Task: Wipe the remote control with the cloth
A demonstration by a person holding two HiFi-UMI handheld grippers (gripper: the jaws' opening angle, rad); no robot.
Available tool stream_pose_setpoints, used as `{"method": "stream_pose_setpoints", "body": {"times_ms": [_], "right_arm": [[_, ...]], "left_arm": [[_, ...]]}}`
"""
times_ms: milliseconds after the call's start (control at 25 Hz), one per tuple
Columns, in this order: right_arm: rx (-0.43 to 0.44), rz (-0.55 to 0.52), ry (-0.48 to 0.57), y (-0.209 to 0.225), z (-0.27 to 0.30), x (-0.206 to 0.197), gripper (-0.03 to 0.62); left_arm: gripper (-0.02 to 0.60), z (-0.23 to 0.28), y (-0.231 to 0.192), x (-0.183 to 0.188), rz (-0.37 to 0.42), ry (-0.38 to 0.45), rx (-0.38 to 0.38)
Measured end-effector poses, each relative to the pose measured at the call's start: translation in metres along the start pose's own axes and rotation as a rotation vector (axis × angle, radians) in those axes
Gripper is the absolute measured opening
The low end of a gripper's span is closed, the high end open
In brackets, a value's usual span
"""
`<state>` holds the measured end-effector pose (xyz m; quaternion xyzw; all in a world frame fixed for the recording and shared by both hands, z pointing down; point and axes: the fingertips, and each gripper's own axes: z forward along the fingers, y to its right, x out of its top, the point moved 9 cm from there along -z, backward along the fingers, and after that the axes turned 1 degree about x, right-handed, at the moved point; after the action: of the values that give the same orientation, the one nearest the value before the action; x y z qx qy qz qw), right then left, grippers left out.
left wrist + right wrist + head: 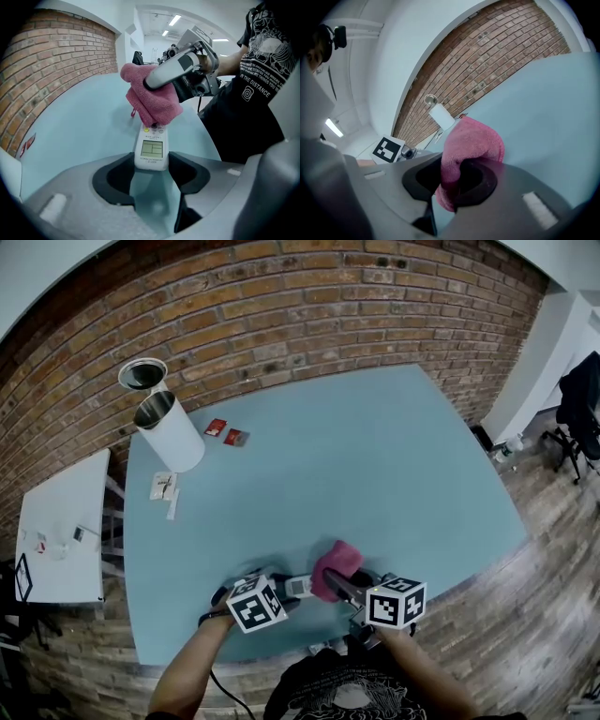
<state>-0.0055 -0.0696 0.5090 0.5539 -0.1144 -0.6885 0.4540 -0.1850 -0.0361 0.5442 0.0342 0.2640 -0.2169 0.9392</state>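
Office-like room, brick wall (281, 306), blue table (394, 474)

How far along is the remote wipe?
Done: the left gripper clamps the remote by its screen end, and the right gripper is shut on the pink cloth.
In hand: the cloth sits on the remote's button end, covering it.
Left: the screen end is uncovered. How much is already wiped can't be told.

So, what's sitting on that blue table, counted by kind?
remote control: 1
pink cloth: 1
small red packets: 2
open-topped cylinders: 2
white paper scraps: 2
Total: 8
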Motion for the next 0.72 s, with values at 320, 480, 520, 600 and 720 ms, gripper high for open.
{"method": "stream_pose_setpoints", "body": {"times_ms": [320, 480, 520, 600, 720], "right_arm": [[-0.037, 0.02, 0.025, 0.012, -0.014, 0.003, 0.061], [-0.061, 0.026, 0.037, 0.018, -0.023, 0.004, 0.061], [-0.07, 0.03, 0.041, 0.02, -0.025, 0.004, 0.061], [-0.085, 0.038, 0.046, 0.025, -0.028, 0.005, 0.061], [-0.091, 0.037, 0.036, 0.027, -0.029, 0.008, 0.061]], "left_arm": [[0.224, 0.0, -0.001, 0.0, 0.003, 0.007, -0.009], [0.224, 0.0, 0.0, -0.001, 0.005, 0.008, -0.012], [0.224, 0.0, 0.0, -0.001, 0.004, 0.009, -0.013], [0.225, 0.0, -0.001, -0.001, 0.007, 0.012, -0.015], [0.227, 0.0, 0.0, 0.0, 0.03, 0.016, -0.018]]}}
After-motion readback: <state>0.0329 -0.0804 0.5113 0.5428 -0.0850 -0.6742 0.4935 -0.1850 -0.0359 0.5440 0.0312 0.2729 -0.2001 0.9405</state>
